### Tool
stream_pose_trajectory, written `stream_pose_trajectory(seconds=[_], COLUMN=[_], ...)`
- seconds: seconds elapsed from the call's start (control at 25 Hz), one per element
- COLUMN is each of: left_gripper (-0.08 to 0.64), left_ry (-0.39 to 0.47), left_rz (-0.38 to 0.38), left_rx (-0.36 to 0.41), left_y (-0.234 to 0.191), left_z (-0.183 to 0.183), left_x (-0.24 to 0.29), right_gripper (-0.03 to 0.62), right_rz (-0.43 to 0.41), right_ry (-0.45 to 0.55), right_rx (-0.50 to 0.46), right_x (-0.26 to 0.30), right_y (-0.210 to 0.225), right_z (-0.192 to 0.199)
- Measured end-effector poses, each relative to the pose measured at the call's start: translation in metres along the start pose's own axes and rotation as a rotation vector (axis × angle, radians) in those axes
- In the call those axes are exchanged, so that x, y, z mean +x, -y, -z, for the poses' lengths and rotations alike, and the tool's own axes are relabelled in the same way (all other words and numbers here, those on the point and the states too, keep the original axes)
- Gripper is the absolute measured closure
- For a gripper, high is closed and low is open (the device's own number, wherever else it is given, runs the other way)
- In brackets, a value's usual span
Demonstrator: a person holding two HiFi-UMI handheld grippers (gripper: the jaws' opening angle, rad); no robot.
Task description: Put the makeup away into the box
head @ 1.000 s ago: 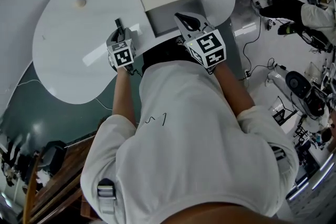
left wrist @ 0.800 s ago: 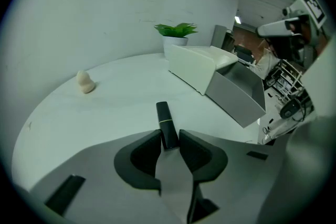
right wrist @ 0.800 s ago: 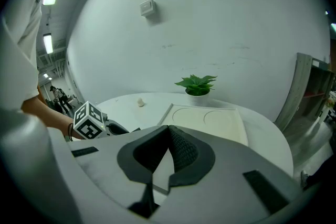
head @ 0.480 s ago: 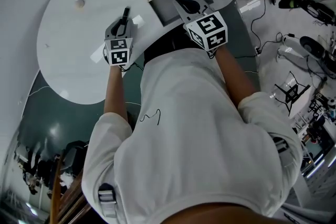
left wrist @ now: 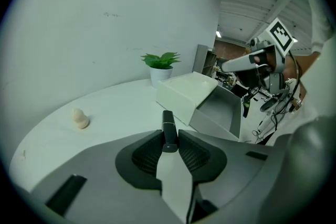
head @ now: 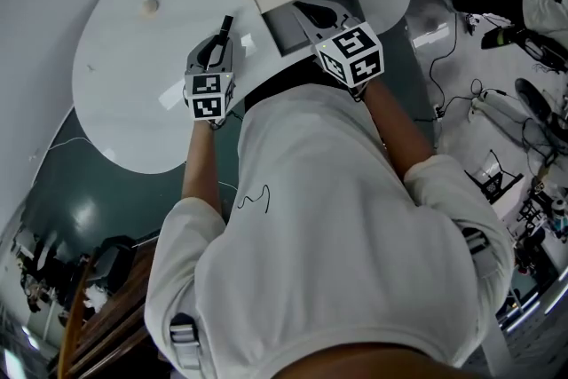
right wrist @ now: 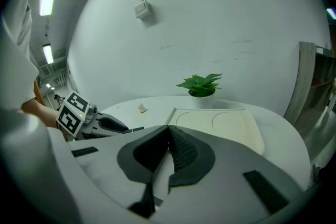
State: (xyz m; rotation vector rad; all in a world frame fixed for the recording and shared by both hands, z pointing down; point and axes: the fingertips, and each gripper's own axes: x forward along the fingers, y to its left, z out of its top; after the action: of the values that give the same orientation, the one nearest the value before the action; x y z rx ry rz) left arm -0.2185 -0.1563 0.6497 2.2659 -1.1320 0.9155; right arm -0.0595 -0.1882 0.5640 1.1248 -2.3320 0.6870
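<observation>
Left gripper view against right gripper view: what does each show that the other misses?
Only the left gripper view: the box's open grey compartment and the right gripper from outside. Only the right gripper view: the left gripper from outside. Both: the potted plant, the pale sponge, the box's white top and the white table.

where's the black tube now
Head view: black tube in the left gripper, whose jaws just closed on it, over the white table, left of the open box.
</observation>
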Motion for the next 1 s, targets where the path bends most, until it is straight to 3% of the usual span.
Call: stream_pose_trajectory(seconds=[0.2, 0.36, 1.0], left_gripper=[0.453, 0.453, 0.453], left_ry=[0.065, 0.087, 0.084], left_rz=[-0.034, -0.025, 0.147], left_rx=[0.003, 0.030, 0.229], left_y=[0.012, 0.024, 0.123], left_z=[-0.033, -0.056, -0.127], left_x=[-0.011, -0.007, 0.038], right_gripper=[0.594, 0.594, 0.594], right_rz=[-0.048, -0.039, 0.105], right_ry=[0.011, 0.035, 0.124], right_rx=[-0.016, -0.018, 0.109], right_x=[-0.004, -0.012, -0.080], right_y=[0.003, 0.019, 0.100], right_z=[-0.005, -0.010, 0.002])
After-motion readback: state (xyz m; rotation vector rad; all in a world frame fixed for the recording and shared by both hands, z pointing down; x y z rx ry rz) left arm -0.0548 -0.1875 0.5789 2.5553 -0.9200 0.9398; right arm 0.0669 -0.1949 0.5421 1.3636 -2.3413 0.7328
